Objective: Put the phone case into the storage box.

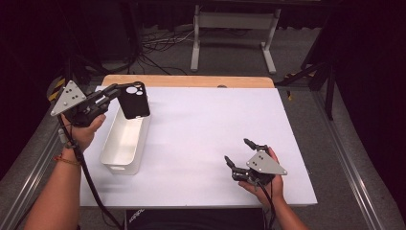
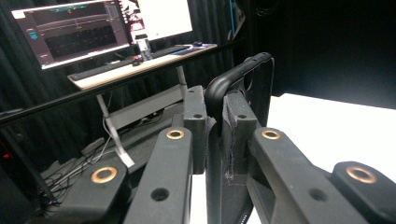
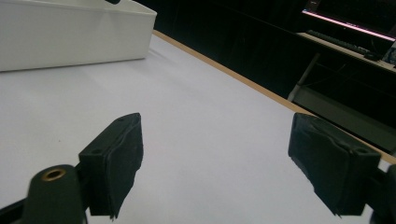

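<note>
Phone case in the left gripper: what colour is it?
Black. The phone case, clamped by the left gripper, shows best in the high view.

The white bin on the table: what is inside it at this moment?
The white bin looks empty where its floor shows. The black phone case, held above its far end by the left gripper, hides that end.

place: lab/recording studio | cues: black curtains (image 2: 336, 42); monitor (image 2: 70, 30) on desk at 12 o'clock; floor cables (image 1: 163, 40)
</note>
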A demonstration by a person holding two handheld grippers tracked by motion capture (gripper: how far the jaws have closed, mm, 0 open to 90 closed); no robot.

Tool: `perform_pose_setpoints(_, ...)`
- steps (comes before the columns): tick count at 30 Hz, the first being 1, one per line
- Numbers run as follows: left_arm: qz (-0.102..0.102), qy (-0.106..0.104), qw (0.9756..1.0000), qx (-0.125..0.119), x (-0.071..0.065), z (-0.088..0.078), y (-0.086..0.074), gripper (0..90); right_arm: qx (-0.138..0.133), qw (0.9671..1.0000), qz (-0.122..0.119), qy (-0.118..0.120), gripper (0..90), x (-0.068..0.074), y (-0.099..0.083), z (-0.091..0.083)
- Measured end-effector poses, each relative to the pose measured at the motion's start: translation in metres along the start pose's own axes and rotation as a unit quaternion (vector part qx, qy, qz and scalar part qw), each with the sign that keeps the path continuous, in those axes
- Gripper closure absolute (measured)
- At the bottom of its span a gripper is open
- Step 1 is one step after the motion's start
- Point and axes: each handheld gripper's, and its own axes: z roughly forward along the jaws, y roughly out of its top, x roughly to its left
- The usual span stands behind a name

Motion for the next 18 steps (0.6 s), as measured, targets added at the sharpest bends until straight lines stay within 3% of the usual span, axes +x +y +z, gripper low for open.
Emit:
perform_pose_setpoints(5,-0.001,0.0,1.0,-0.006,0.007,-0.002,-0.002,82.3,0.0,1.0,-0.001,0.006,18.9,0.001,-0.001,-0.001)
perform_pose_setpoints(18,-0.005,0.017,0.9998,0.004,0.021,0.005,-0.009,82.4,0.003,0.9999,-0.008,0.013,18.8,0.003,-0.001,0.0)
